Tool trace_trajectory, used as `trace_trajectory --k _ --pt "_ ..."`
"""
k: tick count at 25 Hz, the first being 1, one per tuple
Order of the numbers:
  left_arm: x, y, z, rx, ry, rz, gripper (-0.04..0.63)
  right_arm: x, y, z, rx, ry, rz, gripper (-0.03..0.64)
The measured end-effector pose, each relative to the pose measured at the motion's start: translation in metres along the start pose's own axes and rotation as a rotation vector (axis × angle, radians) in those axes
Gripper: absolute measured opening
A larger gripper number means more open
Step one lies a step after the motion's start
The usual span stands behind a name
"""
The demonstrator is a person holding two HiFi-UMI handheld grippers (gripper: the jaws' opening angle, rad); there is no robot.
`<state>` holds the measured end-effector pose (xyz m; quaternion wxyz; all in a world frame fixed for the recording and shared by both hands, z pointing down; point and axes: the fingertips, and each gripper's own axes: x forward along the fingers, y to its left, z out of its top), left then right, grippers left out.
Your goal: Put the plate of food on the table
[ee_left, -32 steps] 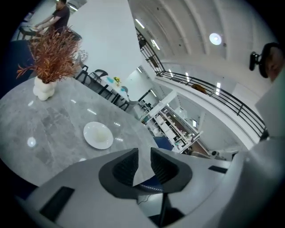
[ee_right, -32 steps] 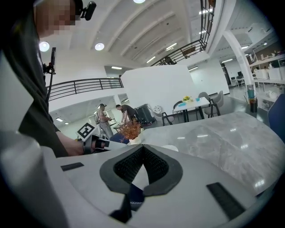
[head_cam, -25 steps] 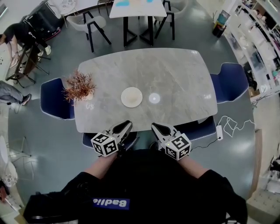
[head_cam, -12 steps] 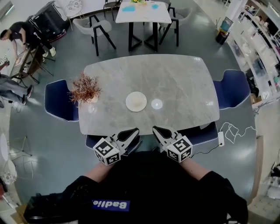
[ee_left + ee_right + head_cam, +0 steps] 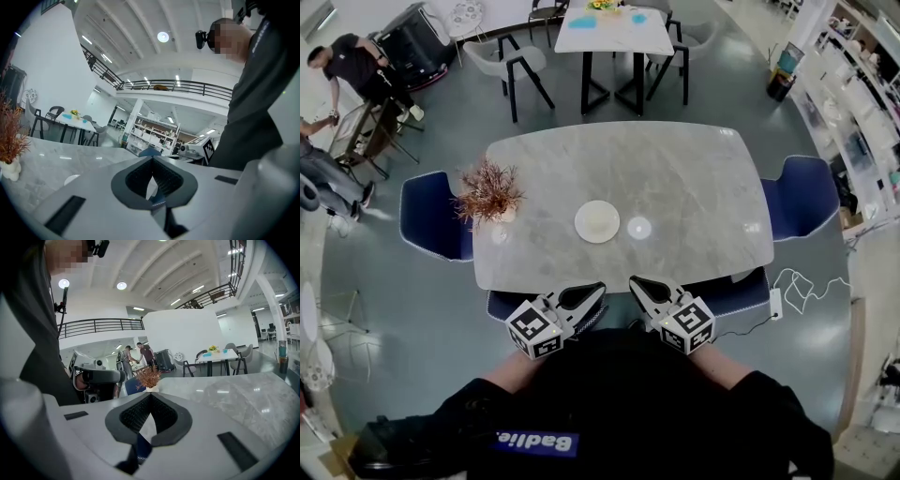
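1. Pale round plate [image 5: 597, 222] sits on grey marble worktop [image 5: 694, 178], mid-frame.
2. Left hand-held gripper [image 5: 591, 293] & right hand-held gripper [image 5: 639, 285]: jaws pressed together, empty, lower centre at the worktop's near edge, apart from plate.
3. Dried reddish plant in white vase [image 5: 490, 194] left of plate, well apart.
4. Blue chairs [image 5: 431, 228] at left, right & near sides.
5. White table [image 5: 613, 30] top centre.

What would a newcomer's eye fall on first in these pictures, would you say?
The grey marble table fills the head view's middle, with a pale plate near its centre and a reddish dried plant at its left end. Just short of its near edge, the left gripper and right gripper are both shut, empty.
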<state>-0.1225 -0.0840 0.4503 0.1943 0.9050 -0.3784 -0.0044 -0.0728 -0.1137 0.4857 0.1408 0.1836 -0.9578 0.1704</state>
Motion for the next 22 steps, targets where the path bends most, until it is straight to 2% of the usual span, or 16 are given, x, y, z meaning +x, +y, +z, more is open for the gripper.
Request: trace_trajectory --k 22 --pt "-0.0003 -0.002 -0.0017 0.015 0.022 0.002 0.009 -0.0017 0.0034 0.0013 0.007 0.002 0.005 0.011"
